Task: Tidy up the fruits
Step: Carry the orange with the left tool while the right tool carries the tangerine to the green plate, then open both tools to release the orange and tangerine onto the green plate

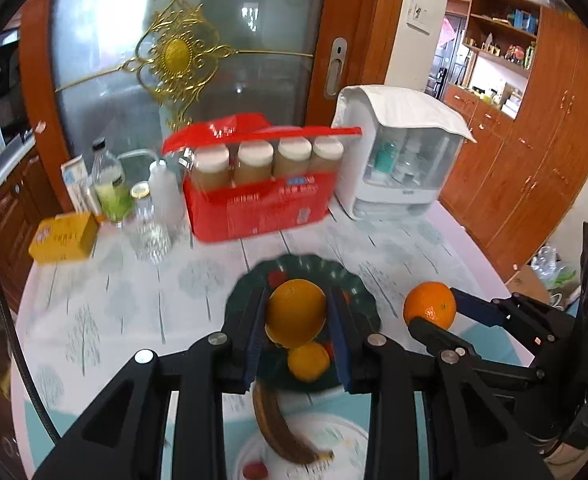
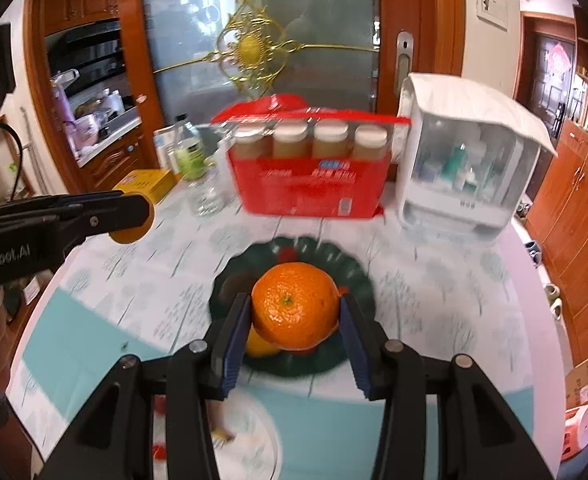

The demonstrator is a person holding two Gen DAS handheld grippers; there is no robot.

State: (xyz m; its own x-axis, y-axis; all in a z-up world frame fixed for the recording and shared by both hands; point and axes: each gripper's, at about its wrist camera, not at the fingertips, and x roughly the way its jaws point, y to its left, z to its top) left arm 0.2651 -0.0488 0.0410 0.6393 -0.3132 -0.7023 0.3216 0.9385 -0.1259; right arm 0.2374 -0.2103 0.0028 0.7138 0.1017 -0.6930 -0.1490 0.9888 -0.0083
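My left gripper [image 1: 296,308] is shut on a yellow-orange orange [image 1: 295,313], held above a dark green scalloped plate [image 1: 358,292]. A smaller orange [image 1: 308,361] lies on that plate. My right gripper [image 2: 294,312] is shut on a deep orange mandarin [image 2: 295,306] above the same green plate [image 2: 358,276]; it also shows in the left wrist view [image 1: 430,305]. A brown banana [image 1: 282,432] and a small red fruit [image 1: 254,470] lie on a white plate [image 1: 346,436] nearer to me.
A red carton of white-capped bottles [image 1: 262,196], a white lidded cabinet [image 1: 402,160], a glass jar [image 1: 148,228], bottles and a yellow box [image 1: 64,238] stand at the table's far side. The table's right edge drops off beside wooden cupboards.
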